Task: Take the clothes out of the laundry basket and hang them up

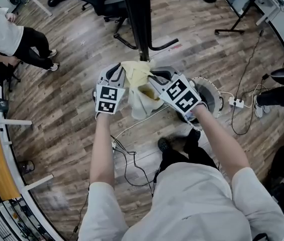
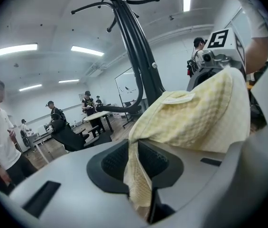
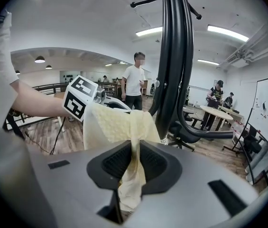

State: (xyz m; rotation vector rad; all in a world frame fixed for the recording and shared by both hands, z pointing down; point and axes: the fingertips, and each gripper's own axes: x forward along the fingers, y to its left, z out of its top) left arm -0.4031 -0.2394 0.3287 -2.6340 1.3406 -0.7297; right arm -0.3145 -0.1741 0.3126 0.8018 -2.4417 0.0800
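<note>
Head view: left gripper (image 1: 121,73) and right gripper (image 1: 155,78) hold a yellow cloth (image 1: 137,77) between them, close to the rack (image 1: 137,19) pole.
Left gripper view: jaws clenched on a cloth fold.
Right gripper view: jaws pinch another cloth edge, rack just behind.
</note>
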